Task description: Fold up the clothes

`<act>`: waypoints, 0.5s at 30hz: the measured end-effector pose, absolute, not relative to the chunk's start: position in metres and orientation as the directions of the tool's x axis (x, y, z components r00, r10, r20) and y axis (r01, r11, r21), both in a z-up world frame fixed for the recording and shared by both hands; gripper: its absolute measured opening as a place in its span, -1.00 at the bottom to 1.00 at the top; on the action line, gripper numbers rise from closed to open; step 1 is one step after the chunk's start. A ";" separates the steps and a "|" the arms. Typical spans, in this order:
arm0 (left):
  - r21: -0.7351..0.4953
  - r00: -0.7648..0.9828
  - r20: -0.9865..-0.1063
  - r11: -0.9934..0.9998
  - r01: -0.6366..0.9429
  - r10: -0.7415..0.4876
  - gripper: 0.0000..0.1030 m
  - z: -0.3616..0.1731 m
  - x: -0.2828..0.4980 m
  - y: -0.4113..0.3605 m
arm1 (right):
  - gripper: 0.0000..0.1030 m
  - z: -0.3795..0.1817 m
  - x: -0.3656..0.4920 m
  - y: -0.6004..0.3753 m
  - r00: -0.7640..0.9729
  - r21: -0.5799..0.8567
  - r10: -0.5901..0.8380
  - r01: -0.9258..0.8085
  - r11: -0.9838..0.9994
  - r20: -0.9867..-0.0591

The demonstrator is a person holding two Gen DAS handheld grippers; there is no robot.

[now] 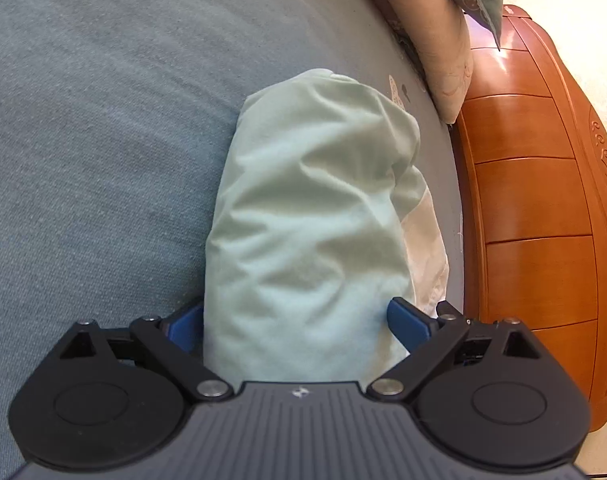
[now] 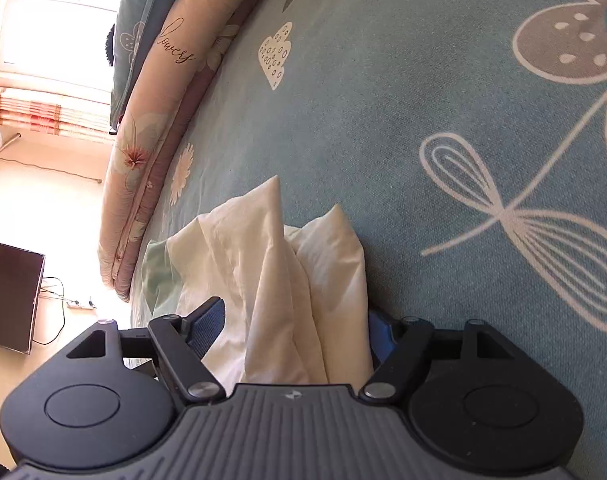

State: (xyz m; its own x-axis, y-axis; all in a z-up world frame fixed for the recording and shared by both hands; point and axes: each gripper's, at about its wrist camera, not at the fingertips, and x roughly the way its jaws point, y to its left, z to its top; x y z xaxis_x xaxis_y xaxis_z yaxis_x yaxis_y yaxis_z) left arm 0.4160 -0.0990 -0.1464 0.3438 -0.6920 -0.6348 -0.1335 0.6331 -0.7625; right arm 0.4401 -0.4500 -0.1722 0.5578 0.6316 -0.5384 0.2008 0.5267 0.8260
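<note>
A folded mint-green garment (image 1: 315, 208) lies on the blue-grey bed sheet (image 1: 83, 140), with a white part (image 1: 423, 248) showing along its right edge. My left gripper (image 1: 295, 316) stands wide open around the garment's near end, one blue pad (image 1: 403, 320) on each side; the cloth fills the gap between them. In the right wrist view the white cloth (image 2: 263, 264) rises in rumpled peaks, with a green edge (image 2: 155, 276) at its left. My right gripper (image 2: 295, 320) is open, its fingers either side of that white cloth.
A rolled floral quilt (image 1: 443, 60) lies along the bed's edge beside a wooden bed frame (image 1: 535, 200). In the right wrist view the quilt (image 2: 143, 152) borders the flowered sheet (image 2: 383, 100); a black screen (image 2: 13, 296) and a power strip (image 2: 79, 304) sit on the floor.
</note>
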 end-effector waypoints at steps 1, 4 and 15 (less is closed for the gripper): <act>-0.763 0.341 -0.634 0.633 -0.128 -0.694 0.83 -0.147 0.422 -0.101 | 0.53 -0.173 0.445 -0.449 0.553 0.830 0.640 0.196 0.522 -0.533; -0.767 0.332 -0.629 0.631 -0.117 -0.703 0.90 -0.147 0.429 -0.105 | 0.60 -0.174 0.451 -0.448 0.540 0.842 0.662 0.191 0.505 -0.520; -0.811 0.263 -0.585 0.561 -0.168 -0.767 0.90 -0.155 0.381 -0.087 | 0.60 -0.180 0.395 -0.436 0.479 0.881 0.739 0.226 0.417 -0.473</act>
State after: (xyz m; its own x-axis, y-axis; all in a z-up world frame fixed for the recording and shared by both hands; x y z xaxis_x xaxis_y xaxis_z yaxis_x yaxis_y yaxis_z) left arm 0.3814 -0.0870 -0.1549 0.2630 -0.7673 -0.5849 -0.1678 0.5606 -0.8109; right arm 0.3952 -0.4361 -0.1799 0.4794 0.7393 -0.4729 0.2262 0.4165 0.8805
